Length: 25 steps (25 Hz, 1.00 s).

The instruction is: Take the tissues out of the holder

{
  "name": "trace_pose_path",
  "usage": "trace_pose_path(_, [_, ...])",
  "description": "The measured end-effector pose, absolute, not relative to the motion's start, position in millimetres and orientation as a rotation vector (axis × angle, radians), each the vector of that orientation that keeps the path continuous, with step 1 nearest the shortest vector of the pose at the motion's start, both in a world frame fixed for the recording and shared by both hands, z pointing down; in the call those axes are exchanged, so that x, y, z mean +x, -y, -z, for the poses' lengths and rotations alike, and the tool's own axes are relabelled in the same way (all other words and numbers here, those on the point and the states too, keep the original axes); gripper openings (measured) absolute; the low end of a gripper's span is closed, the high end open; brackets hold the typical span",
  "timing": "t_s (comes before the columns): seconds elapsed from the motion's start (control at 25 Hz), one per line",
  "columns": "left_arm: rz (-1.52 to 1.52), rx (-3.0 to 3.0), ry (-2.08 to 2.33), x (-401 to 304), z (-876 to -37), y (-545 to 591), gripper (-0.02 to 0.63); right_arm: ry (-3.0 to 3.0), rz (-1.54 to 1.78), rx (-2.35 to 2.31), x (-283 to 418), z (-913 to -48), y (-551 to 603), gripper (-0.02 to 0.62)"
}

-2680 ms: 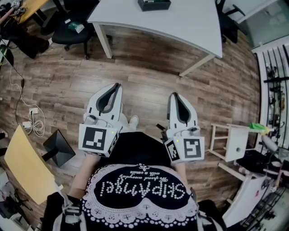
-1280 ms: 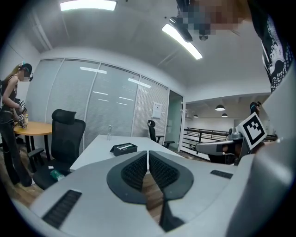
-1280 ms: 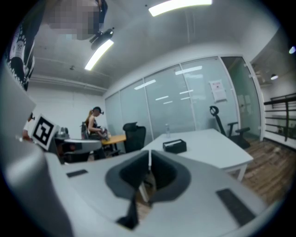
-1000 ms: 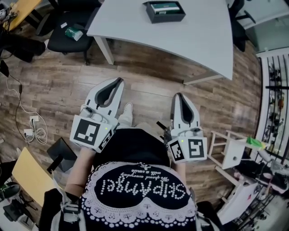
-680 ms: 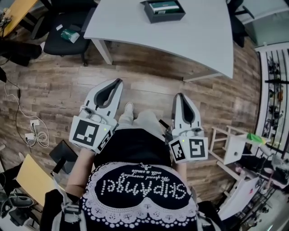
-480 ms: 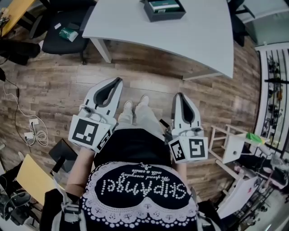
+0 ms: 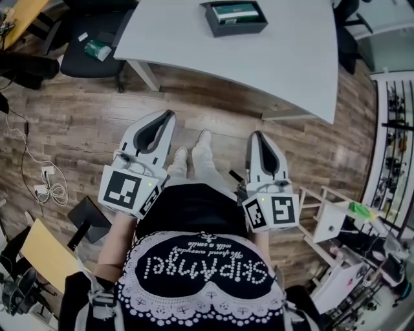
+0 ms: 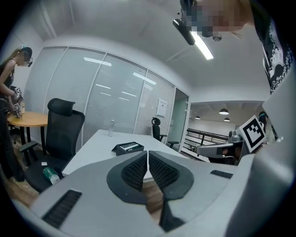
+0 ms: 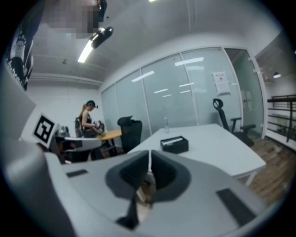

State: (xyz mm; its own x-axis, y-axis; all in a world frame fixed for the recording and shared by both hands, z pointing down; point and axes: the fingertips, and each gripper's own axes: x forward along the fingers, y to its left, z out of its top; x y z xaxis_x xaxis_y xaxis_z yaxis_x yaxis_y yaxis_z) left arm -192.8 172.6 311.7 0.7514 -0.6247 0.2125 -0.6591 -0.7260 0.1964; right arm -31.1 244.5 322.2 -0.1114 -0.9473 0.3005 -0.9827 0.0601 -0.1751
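A dark holder (image 7: 237,27) sits on the white tabletop (image 7: 284,52) with the tissues (image 7: 235,11) lying flat inside it. It is well ahead of the left gripper (image 7: 169,116) and right gripper (image 7: 254,137), both with jaws pressed together on nothing above the wood floor (image 7: 84,123). The tissues look light, soft and easily crushed, so a gentle pinch at one short end seems best.

The holder (image 7: 234,17) sat on the far part of the table (image 7: 291,64) with the tissues (image 7: 236,11) inside it, well ahead of both grippers. The left gripper (image 7: 169,116) and right gripper (image 7: 254,136) were side by side over the floor (image 7: 84,123), short of the table's near edge, with the person's shoes (image 7: 204,137) between them. A chair (image 7: 84,61) stood left of the table with a packet (image 7: 98,49) on its seat, and a stool (image 7: 333,218) stood right of the right gripper.
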Motion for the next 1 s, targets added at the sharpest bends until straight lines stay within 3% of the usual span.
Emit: trace_pose_path(1.0, [-0.212, 2.663, 1.159, -95.1, -316.0, -115.5, 0.032, 2.285, -0.526, 1.946, 82.5, -335.5, -170.9, 0.036])
